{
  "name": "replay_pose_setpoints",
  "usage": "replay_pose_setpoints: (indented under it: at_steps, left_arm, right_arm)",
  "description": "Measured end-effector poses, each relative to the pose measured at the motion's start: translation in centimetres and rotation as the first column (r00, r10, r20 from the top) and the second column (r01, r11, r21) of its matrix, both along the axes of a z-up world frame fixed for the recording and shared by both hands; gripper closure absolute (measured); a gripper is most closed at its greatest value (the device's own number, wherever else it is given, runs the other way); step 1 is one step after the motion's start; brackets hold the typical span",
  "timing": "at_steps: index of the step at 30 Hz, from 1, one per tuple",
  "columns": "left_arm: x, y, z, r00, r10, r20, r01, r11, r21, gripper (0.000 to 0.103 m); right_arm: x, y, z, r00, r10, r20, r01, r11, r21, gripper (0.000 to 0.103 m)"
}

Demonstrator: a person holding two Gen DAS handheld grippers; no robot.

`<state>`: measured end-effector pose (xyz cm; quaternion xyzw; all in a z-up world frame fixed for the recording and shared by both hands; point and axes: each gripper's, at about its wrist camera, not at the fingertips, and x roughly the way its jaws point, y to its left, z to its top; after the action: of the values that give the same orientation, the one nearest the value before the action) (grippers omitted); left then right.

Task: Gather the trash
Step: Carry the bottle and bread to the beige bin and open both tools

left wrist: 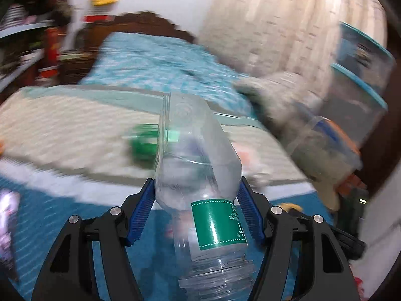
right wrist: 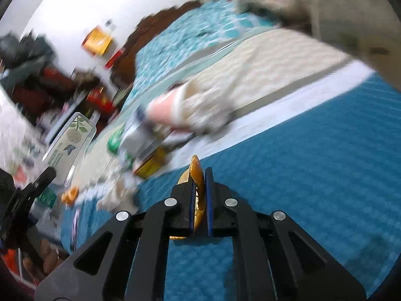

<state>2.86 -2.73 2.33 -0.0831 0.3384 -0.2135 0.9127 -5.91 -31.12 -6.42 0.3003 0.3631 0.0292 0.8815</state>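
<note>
the left gripper (left wrist: 196, 192) holds a clear plastic bottle (left wrist: 198, 165) above the near edge of the bed (left wrist: 62, 125), its blue ribbed pads pressed on the bottle's sides with the jaws partly spread. the bottle stands base up, its green label (left wrist: 218, 223) and threaded neck toward the camera. open blue bedcover (right wrist: 313, 175) stretches right of the right gripper (right wrist: 199, 175), free of clutter; to its left the surface is crowded with blurred litter. a cream striped blanket (right wrist: 263, 75) ends in a straight pale border across the blue cover. the right gripper is closed tight on a thin orange-brown peel (right wrist: 196, 170), curved and leathery, which sticks out past the fingertips.

only the left view shows a green object (left wrist: 142, 145) on the blanket behind the bottle, plus stacked clear bins with teal lids (left wrist: 361, 80) at the right. only the right view shows a small orange piece (right wrist: 70, 194) lying on the bed, and the black arm of the other gripper at its left edge.
</note>
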Motion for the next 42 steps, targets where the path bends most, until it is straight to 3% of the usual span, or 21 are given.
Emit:
replay_pose_setpoints:
  at_steps: [4, 7, 10, 12, 16, 19, 22, 26, 28, 30, 31, 32, 34, 39, 42]
  left_arm:
    - [0.8, -8.4, 1.0, 0.972, -0.233, -0.014, 0.233, 0.972, -0.038, 0.041]
    - [1.3, -16.0, 0.5, 0.920, -0.389, -0.048, 0.388, 0.921, -0.031, 0.041]
    - [1.6, -23.8, -0.5, 0.851, -0.515, -0.101, 0.515, 0.857, -0.031, 0.041]
    - [2.0, -29.4, -1.6, 0.789, -0.595, -0.153, 0.597, 0.801, -0.039, 0.041]
    - [3.2, -38.3, -4.6, 0.697, -0.669, -0.258, 0.683, 0.729, -0.043, 0.041]
    - [4.1, -43.0, -6.8, 0.660, -0.678, -0.322, 0.707, 0.706, -0.039, 0.041]
    - [4.9, -46.0, -8.4, 0.641, -0.674, -0.367, 0.715, 0.699, -0.036, 0.040]
    - [5.3, -48.4, -9.8, 0.645, -0.651, -0.400, 0.710, 0.704, -0.001, 0.039]
    - [5.8, -48.6, -10.1, 0.656, -0.634, -0.409, 0.694, 0.720, -0.003, 0.025]
    - [6.2, -48.5, -9.9, 0.673, -0.625, -0.396, 0.678, 0.735, -0.007, 0.017]
    - [6.4, -48.3, -9.6, 0.679, -0.622, -0.391, 0.672, 0.740, -0.010, 0.017]
    - [6.6, -47.7, -9.4, 0.682, -0.620, -0.387, 0.668, 0.744, -0.014, 0.017]
    - [6.8, -46.7, -8.6, 0.695, -0.614, -0.373, 0.658, 0.753, -0.011, 0.017]
    - [6.4, -41.1, -4.8, 0.767, -0.587, -0.260, 0.606, 0.795, -0.006, 0.017]
    - [5.6, -36.9, -2.7, 0.815, -0.551, -0.181, 0.564, 0.825, 0.027, 0.017]
  right_arm:
    - [-2.3, -6.0, 0.7, 0.989, -0.145, 0.037, 0.145, 0.989, 0.014, 0.094]
    - [-4.3, -10.4, 1.2, 0.965, -0.254, 0.066, 0.254, 0.967, 0.011, 0.094]
    - [-6.0, -15.5, 1.6, 0.930, -0.359, 0.084, 0.359, 0.933, 0.013, 0.094]
    - [-7.3, -18.7, 1.8, 0.898, -0.430, 0.092, 0.430, 0.903, 0.014, 0.094]
    - [-9.0, -25.1, 1.3, 0.827, -0.555, 0.087, 0.556, 0.831, 0.015, 0.094]
    - [-8.9, -28.9, 0.3, 0.788, -0.612, 0.061, 0.612, 0.790, 0.028, 0.094]
    - [-8.5, -31.3, -0.6, 0.773, -0.633, 0.038, 0.632, 0.774, 0.030, 0.093]
    - [-7.2, -33.0, -1.8, 0.768, -0.640, -0.003, 0.639, 0.767, 0.048, 0.089]
    - [-6.8, -33.2, -2.5, 0.775, -0.631, -0.017, 0.631, 0.773, 0.064, 0.089]
    - [-6.6, -33.1, -2.6, 0.777, -0.629, -0.022, 0.629, 0.775, 0.063, 0.083]
    - [-6.6, -33.0, -2.7, 0.777, -0.629, -0.019, 0.628, 0.775, 0.063, 0.070]
    - [-6.7, -32.8, -2.6, 0.773, -0.634, -0.012, 0.633, 0.772, 0.062, 0.042]
    - [-7.3, -32.2, -2.0, 0.747, -0.664, 0.026, 0.663, 0.748, 0.039, 0.026]
    - [-8.3, -30.7, -0.1, 0.733, -0.674, 0.088, 0.675, 0.738, 0.026, 0.026]
    - [-8.1, -28.7, 1.5, 0.749, -0.650, 0.128, 0.653, 0.757, 0.024, 0.026]
